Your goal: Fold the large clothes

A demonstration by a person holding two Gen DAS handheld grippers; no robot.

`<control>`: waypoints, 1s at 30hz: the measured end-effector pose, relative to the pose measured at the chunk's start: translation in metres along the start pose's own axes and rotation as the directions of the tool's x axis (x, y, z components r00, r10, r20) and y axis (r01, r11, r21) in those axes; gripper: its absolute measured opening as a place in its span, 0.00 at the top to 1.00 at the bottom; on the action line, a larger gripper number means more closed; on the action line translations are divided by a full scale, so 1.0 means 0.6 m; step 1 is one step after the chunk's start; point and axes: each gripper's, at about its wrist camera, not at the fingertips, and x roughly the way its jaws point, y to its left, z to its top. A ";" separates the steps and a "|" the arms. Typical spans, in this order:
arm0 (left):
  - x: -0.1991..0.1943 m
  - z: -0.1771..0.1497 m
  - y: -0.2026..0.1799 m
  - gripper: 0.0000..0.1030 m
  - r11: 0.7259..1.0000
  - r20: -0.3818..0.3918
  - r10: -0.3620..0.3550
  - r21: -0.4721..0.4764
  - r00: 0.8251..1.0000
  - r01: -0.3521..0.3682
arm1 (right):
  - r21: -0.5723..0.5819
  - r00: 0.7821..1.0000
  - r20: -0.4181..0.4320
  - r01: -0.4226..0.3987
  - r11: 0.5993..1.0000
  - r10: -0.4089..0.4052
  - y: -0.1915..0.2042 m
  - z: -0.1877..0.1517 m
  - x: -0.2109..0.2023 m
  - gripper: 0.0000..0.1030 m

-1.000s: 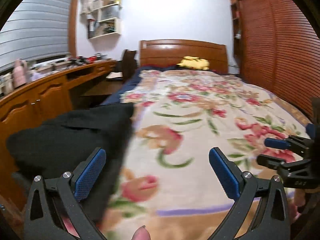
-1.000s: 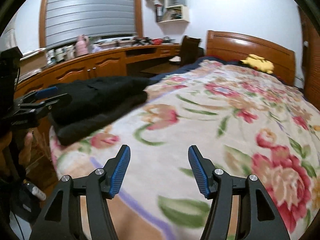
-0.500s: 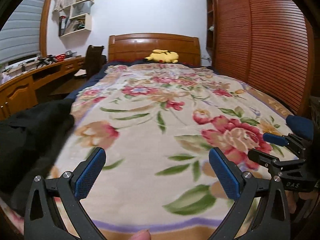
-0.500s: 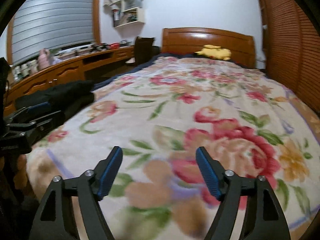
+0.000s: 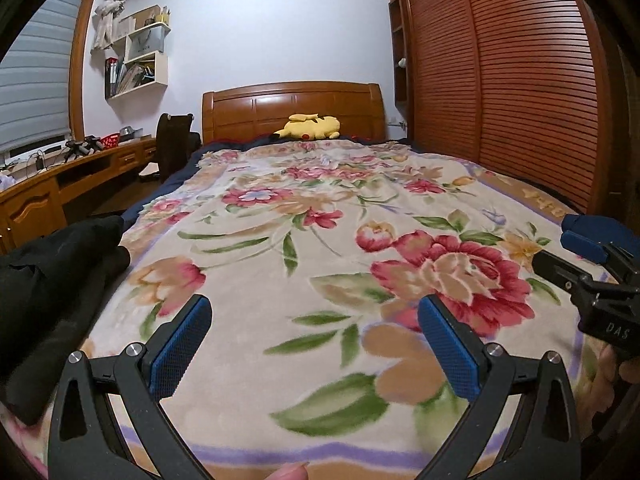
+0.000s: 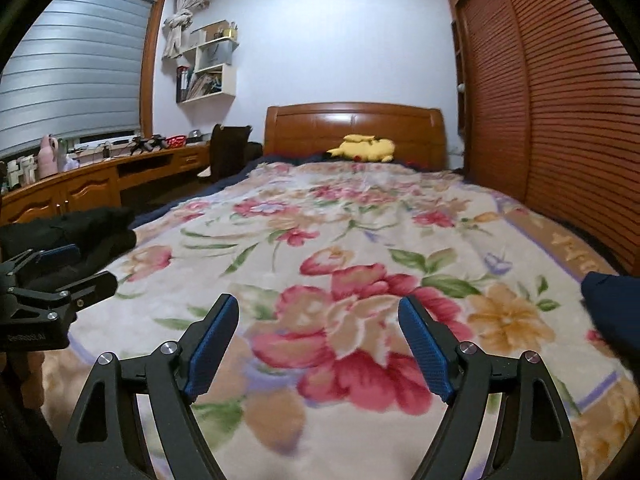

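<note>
Bedroom with a floral blanket [image 5: 320,240] spread across the bed, seen from its foot edge. Nothing is held between the jaws of the left gripper [image 5: 316,344], which stand wide apart over the blanket near the foot edge. The jaws of the right gripper [image 6: 318,348] are opening, likewise with only blanket beneath them. The right gripper is seen at the right margin of the left wrist view, a hand partly visible below it. A dark garment [image 5: 44,292], apparently already bundled or folded, is piled at the bed's left edge near the foot corner, well apart from both sets of pads. A dark blue cloth [image 6: 612,308] is glimpsed at the right edge; what it is cannot be told. A yellow plush toy [image 5: 310,127] lies by the headboard [image 5: 292,104] at the far end.

Both grippers are held side by side, aimed toward the headboard and tilted slightly downward. A risk is judged to lie in the plush blanket being pinched together with a garment, should the next grasp be made low, and in the dark pile slipping off the left edge if nudged.
</note>
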 end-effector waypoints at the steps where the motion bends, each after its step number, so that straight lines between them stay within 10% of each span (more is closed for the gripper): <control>1: -0.001 -0.003 0.000 0.00 1.000 0.000 -0.003 -0.002 1.000 0.003 | 0.003 1.000 0.000 0.005 1.000 -0.005 -0.001 -0.004 -0.002 0.19; 30: -0.016 -0.012 0.004 0.00 0.999 0.017 -0.038 -0.030 0.999 0.039 | 0.022 1.000 0.016 -0.003 1.000 0.002 -0.017 -0.015 0.022 0.19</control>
